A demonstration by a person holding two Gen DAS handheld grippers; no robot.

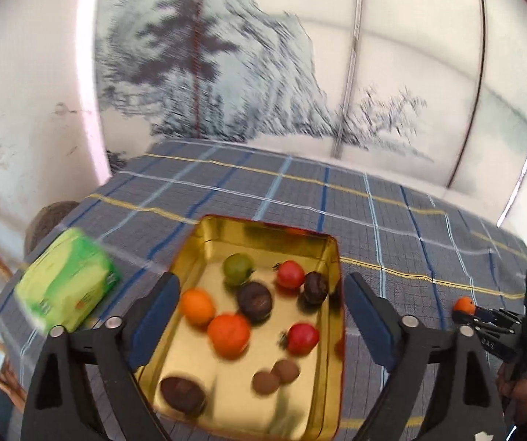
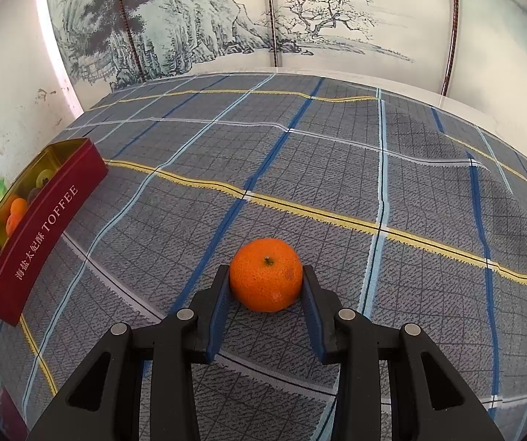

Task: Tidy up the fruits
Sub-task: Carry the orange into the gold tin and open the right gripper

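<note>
Right tool [image 2: 265,286] pinching a tangerine [image 2: 265,279] on the desk [image 2: 337,169]; left tool [image 1: 260,305] spread wide, empty, above the fruit tin [image 1: 331,257] by the left edge.

You are looking at a grey tablecloth [image 2: 337,169] crossed by a plaid of dark blue, pale blue, white and yellow lines. On it sits a tin [image 2: 48,228], dark red outside with white lettering, shiny gold inside [image 1: 322,257]. In the tin you see two orange fruits [image 1: 228,333], two red ones [image 1: 302,338], one green one [image 1: 238,268], and several dark brown and lighter brown ones [image 1: 254,300]. Beside the tin lies a bright green and yellow packet [image 1: 67,281]. A bright orange mandarin [image 2: 266,280] with a small green stem sits between black fingers with blue pads [image 2: 217,316]. Behind the table stands a white screen [image 2: 300,18] painted with grey-blue ink trees and cliffs.
</note>
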